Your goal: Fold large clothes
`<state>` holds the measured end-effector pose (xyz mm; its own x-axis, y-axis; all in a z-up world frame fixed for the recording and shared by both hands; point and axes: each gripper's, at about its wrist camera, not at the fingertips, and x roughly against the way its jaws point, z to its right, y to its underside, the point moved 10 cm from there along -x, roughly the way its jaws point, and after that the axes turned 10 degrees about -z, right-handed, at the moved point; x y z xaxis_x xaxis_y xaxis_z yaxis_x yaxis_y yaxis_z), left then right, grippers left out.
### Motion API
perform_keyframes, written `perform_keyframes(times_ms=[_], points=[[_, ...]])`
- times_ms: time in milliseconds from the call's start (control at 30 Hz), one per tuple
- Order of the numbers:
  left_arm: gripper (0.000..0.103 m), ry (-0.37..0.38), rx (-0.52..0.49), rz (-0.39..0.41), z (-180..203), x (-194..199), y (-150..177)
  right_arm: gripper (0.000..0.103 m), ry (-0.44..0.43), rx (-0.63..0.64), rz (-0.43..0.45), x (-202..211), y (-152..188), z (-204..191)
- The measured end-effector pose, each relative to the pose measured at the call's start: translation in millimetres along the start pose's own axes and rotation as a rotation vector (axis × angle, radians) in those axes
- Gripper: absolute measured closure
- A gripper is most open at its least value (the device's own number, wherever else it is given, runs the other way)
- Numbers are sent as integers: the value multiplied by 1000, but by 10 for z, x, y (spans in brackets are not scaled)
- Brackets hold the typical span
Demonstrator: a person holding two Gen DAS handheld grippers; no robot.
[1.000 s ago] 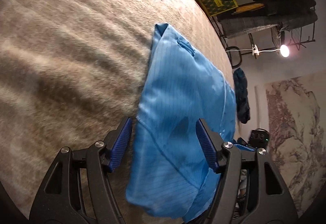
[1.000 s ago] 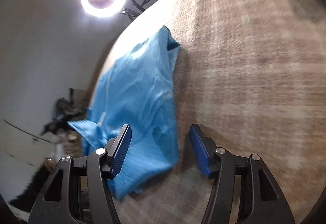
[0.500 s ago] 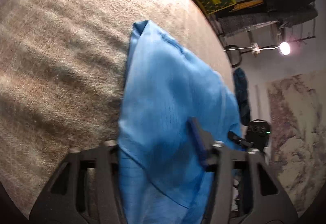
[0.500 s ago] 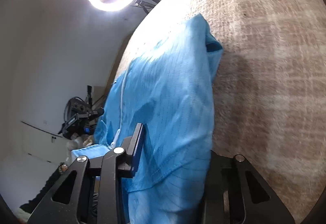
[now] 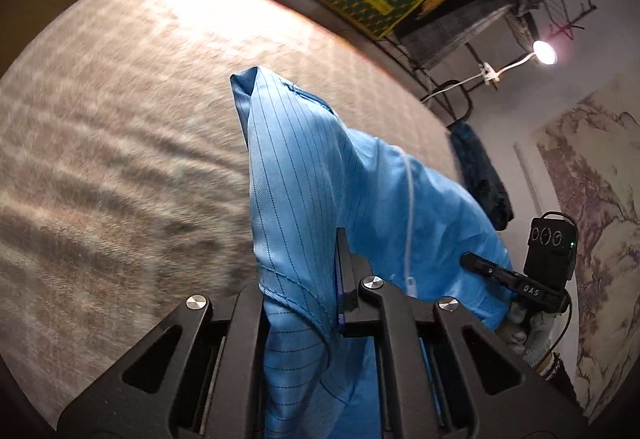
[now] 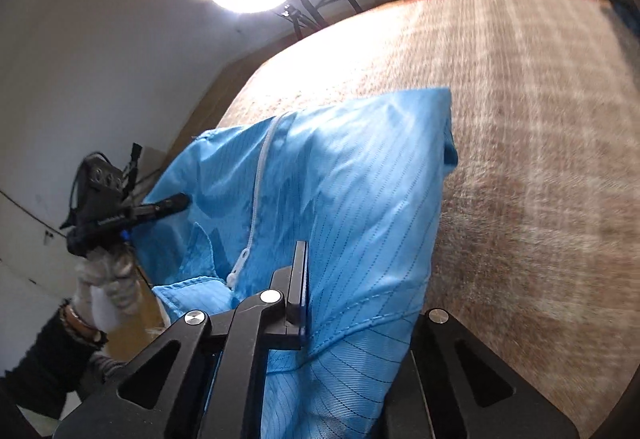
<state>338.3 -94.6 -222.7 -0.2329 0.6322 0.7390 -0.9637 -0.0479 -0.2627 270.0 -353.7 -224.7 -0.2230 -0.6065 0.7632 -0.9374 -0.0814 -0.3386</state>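
Both grippers, left (image 5: 316, 303) and right (image 6: 320, 311), were gaping a moment ago; now I've clenched them on the blue coat's (image 5: 320, 179) hem, raised off the carpet (image 5: 120, 119), ready for folding over.

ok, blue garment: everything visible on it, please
The garment is light blue, thin woven cloth with fine dark pinstripes, stitched hems and a white zipper down it. The left gripper and right gripper are each shut on a near edge, lifting it so it tents. Its far end lies on the brown carpet.
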Motion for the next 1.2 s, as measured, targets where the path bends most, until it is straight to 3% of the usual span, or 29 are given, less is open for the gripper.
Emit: perform_keyframes(times_ms=[200, 800, 1200], points=[[97, 10, -70, -1, 426, -105, -8, 99, 52, 20, 56, 319, 35, -29], [97, 123, -323, -64, 2383, -1204, -199, 99, 250, -34, 205, 1883, 261, 941], [97, 196, -479, -43, 4007, -2211, -844, 99, 444, -74, 333, 3110, 9, 1900]])
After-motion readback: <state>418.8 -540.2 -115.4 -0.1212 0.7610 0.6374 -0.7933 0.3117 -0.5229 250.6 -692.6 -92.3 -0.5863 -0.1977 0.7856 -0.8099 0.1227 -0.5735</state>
